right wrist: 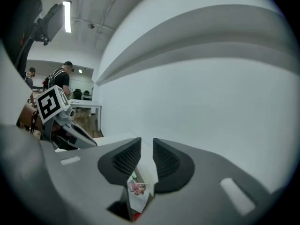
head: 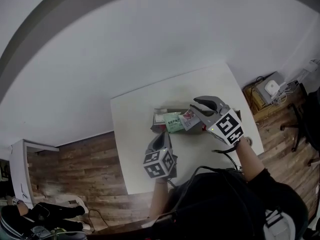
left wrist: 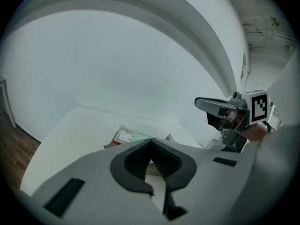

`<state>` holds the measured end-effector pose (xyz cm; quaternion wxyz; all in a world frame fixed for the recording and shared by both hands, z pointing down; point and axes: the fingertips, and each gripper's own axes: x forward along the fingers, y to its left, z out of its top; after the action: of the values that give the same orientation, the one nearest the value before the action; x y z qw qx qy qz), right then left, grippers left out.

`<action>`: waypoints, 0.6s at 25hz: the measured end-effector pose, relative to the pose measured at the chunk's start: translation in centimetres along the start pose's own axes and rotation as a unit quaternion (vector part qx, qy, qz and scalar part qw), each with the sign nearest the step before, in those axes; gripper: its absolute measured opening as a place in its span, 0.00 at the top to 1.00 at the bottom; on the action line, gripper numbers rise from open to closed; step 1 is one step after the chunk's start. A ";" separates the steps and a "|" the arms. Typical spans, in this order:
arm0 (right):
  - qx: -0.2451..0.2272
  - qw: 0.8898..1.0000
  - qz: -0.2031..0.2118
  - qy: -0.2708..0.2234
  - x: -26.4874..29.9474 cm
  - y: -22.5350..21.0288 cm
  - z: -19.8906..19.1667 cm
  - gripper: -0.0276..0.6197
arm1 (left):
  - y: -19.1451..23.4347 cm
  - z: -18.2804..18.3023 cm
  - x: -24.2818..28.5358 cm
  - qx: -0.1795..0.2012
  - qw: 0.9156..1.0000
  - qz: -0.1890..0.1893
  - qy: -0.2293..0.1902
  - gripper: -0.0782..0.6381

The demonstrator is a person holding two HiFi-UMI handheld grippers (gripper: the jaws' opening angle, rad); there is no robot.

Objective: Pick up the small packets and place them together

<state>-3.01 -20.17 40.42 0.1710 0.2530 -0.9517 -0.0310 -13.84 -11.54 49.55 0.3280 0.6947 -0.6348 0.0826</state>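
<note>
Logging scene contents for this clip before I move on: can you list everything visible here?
table: one, white, centre
small packets: at least three, green, white and pink-printed, heaped together on the table's far side
dark flat thing: one, under the heap, kind unclear
floor: brown wood, around the table
crate with a white device: one, yellowish, on the floor at right
chair: one, black, right edge
bystanders: two, dark clothes, in the far room
left gripper: grey, jaws together, empty, on the near side of the heap
right gripper: grey, jaws apart, nothing gripped, over the heap's right end
person's torso: black top, bottom edge
</note>
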 end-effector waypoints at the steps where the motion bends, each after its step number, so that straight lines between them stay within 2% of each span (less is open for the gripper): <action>1: 0.008 1.000 -0.023 -0.015 -0.6 -0.7 0.7 0.87 | -0.1 0.8 0.2 0.006 1.000 -0.001 -0.006 0.89; 3: 0.019 0.997 -0.062 -0.038 -1.7 -1.9 1.7 0.95 | -0.6 2.7 0.7 0.019 1.000 -0.004 -0.020 0.89; 5: 0.025 0.995 -0.088 -0.046 -2.6 -2.6 2.3 0.95 | -1.5 4.8 0.9 0.037 0.998 -0.010 -0.040 0.89; 9: 0.029 0.988 -0.146 -0.030 -4.1 -3.9 2.7 0.95 | -3.9 8.8 0.6 0.077 0.993 -0.016 -0.090 0.89; 15: 0.051 0.981 -0.170 -0.082 -6.4 -4.4 5.2 0.96 | -5.5 12.4 -0.6 0.115 0.982 0.012 -0.151 0.89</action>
<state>2.46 -21.00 32.90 0.0717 0.4162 -0.9059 -0.0314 -12.50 -18.08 37.76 0.1458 0.7242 -0.6719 0.0534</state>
